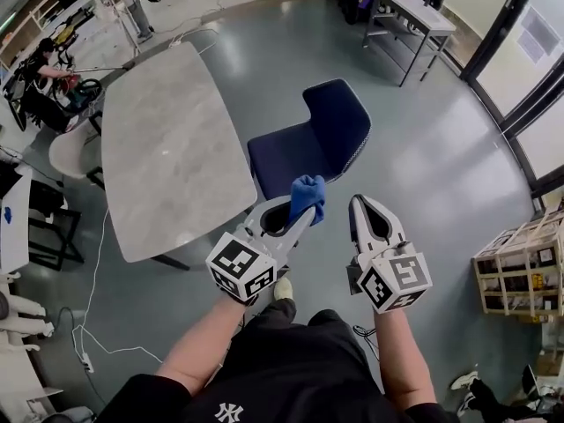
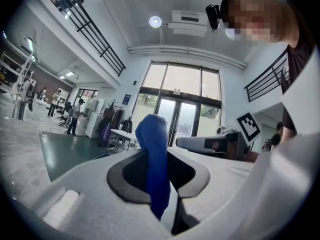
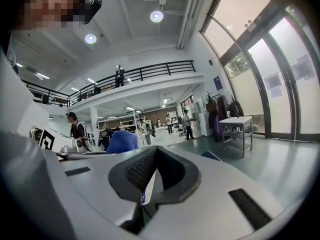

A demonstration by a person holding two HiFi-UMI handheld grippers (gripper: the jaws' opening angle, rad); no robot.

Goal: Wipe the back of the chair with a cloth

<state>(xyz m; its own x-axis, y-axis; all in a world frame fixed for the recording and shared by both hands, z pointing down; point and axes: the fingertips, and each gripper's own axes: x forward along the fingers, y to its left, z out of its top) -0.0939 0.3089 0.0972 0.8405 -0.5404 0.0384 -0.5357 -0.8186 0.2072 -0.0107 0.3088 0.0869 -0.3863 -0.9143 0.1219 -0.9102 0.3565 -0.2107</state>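
Note:
A dark blue chair (image 1: 328,129) stands on the grey floor just ahead of me, its back on the far side and its seat toward me. My left gripper (image 1: 304,210) is shut on a blue cloth (image 1: 307,194), which bunches up above the jaw tips over the seat's near edge. In the left gripper view the cloth (image 2: 154,154) hangs pinched between the dark pads. My right gripper (image 1: 359,204) is held level beside it, to the right, shut with nothing in it. The right gripper view shows the cloth (image 3: 121,141) off to the left and a corner of the chair (image 3: 213,155).
A long marble-topped table (image 1: 163,148) stands left of the chair. A grey metal table (image 1: 412,11) is at the back, a wooden rack (image 1: 520,271) at the right, and a white chair (image 1: 70,152) with cables on the floor at the left. Glass doors line the right.

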